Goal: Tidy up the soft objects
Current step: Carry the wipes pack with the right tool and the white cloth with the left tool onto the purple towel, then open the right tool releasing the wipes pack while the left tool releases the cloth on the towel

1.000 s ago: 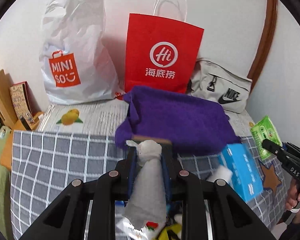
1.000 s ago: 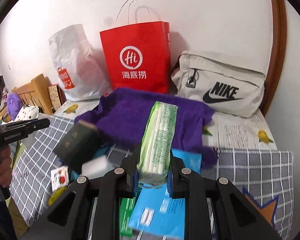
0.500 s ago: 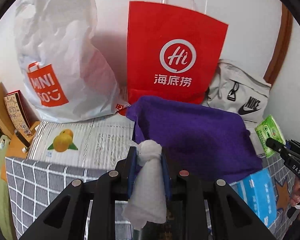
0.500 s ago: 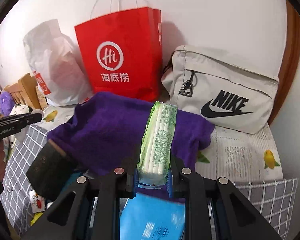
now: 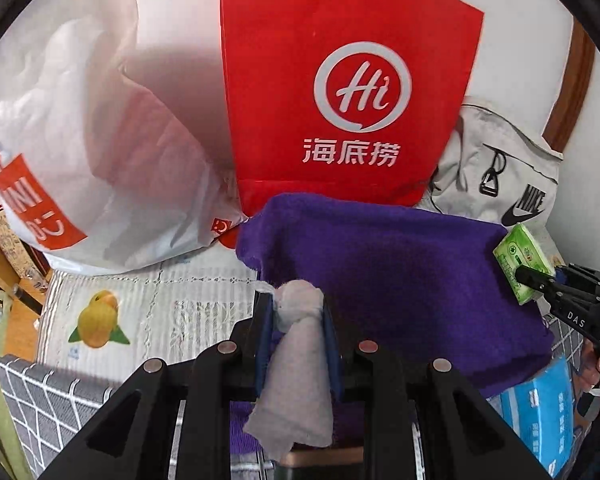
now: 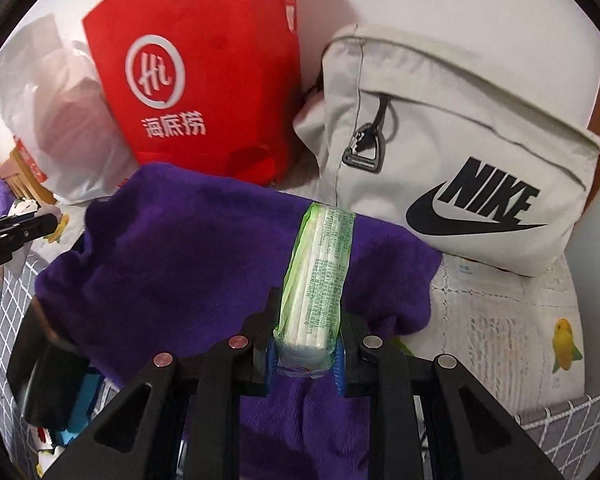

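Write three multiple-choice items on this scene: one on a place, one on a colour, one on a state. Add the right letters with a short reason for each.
1. Where does the grey Nike bag stand relative to the red paper bag, in the right wrist view?
A. To its right
B. To its left
C. Inside it

2. What colour is the towel spread below the bags?
A. Yellow
B. Purple
C. White

3. What is the state of the right hand-held gripper?
A. Open and empty
B. Shut on a white cloth
C. Shut on the green tissue pack

Answers:
1. A, since the grey bag leans against the wall to the right of the red one.
2. B, since the fabric is deep purple in both views.
3. C, since the pack sits clamped between its blue pads; the white cloth is in the left hand-held gripper.
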A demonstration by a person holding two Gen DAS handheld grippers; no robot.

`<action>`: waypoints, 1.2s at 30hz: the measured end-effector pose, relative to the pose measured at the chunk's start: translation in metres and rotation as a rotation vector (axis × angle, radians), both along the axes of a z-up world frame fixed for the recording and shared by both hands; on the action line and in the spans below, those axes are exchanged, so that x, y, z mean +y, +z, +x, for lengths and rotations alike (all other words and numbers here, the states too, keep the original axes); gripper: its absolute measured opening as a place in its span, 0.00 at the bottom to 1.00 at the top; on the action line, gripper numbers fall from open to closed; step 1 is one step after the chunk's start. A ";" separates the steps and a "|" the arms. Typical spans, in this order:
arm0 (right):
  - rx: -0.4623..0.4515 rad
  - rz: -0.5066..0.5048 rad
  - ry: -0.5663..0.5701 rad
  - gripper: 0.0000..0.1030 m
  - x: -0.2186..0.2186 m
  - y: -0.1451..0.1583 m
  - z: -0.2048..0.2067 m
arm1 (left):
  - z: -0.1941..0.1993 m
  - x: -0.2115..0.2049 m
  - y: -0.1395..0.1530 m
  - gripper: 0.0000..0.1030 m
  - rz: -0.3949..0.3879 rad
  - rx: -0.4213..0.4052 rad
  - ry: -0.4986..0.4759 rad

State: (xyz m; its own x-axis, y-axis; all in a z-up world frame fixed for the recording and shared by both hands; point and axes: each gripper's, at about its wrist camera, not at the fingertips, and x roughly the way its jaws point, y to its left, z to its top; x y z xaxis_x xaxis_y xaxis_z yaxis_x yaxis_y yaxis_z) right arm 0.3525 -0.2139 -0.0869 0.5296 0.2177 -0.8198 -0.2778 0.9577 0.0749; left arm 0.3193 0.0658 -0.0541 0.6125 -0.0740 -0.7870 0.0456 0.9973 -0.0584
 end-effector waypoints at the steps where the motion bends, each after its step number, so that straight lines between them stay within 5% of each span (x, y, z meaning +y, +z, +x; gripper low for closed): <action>1: 0.004 -0.005 0.000 0.21 0.000 -0.002 0.002 | 0.003 0.000 -0.002 0.22 -0.005 0.007 -0.003; 15: 0.117 -0.083 0.014 0.23 -0.002 -0.036 0.019 | 0.059 -0.017 -0.027 0.22 0.024 0.072 -0.070; 18: 0.137 -0.081 0.013 0.41 -0.005 -0.038 0.018 | 0.072 -0.021 -0.032 0.22 0.032 0.090 -0.076; 34: 0.016 -0.142 0.028 0.54 0.000 -0.010 -0.017 | 0.109 -0.030 -0.048 0.24 0.033 0.148 -0.079; 36: 0.013 -0.134 0.025 0.54 -0.004 -0.006 -0.020 | 0.112 -0.034 -0.047 0.33 0.038 0.150 -0.086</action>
